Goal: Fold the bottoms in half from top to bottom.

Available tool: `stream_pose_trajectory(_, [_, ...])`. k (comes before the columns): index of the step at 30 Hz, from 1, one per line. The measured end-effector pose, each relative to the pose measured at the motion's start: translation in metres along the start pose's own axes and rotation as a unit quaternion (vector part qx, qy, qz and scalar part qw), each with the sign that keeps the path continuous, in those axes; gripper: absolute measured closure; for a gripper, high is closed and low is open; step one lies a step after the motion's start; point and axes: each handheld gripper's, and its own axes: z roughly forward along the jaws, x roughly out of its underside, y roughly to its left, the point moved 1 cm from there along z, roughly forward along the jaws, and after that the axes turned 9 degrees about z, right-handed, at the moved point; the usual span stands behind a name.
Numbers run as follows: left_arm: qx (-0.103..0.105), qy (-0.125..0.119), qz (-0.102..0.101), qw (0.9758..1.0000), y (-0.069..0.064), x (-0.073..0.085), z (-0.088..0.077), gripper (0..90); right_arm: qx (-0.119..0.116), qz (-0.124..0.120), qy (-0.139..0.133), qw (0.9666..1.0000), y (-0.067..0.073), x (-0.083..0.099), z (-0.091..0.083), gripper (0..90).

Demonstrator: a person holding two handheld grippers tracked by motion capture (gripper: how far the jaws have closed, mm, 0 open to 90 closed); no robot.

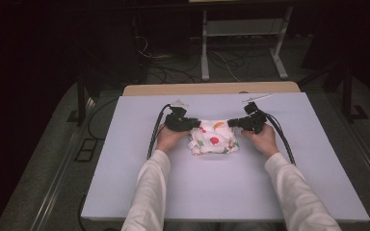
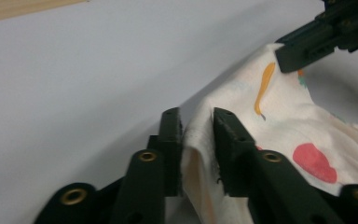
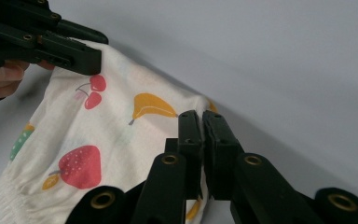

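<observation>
light: dim, table lit from above | surroundings dark | close-ups perhaps slightly soft

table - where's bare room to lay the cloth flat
Bare: the wide near strip of table between the sleeves, plus both side margins. Crowded: the middle, where the left gripper and right gripper pinch the cloth.
</observation>
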Motion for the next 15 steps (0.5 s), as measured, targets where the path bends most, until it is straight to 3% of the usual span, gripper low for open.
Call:
stream_pose_trajectory(3, [-0.023, 0.004, -0.018, 0.9996, 0.001, 0.000, -0.003, 59.2, 0.007, -0.005, -0.001, 1.0000, -0.001, 0.001, -0.001, 72.4])
stream_pose_trajectory(9, [-0.024, 0.003, -0.036, 0.9991, 0.001, -0.001, -0.009, 35.1, 0.004, -0.017, -0.007, 0.9998, 0.002, 0.001, -0.007, 55.3])
stream_pose_trajectory(13, [-0.020, 0.002, -0.030, 0.9993, -0.002, -0.002, -0.013, 23.5, 0.010, -0.020, -0.009, 0.9997, 0.004, 0.001, -0.010, 33.7])
stream_pose_trajectory(15, [-0.017, 0.004, -0.033, 0.9993, -0.004, -0.002, -0.016, 17.8, 0.002, -0.016, -0.003, 0.9999, 0.003, 0.002, -0.011, 19.3])
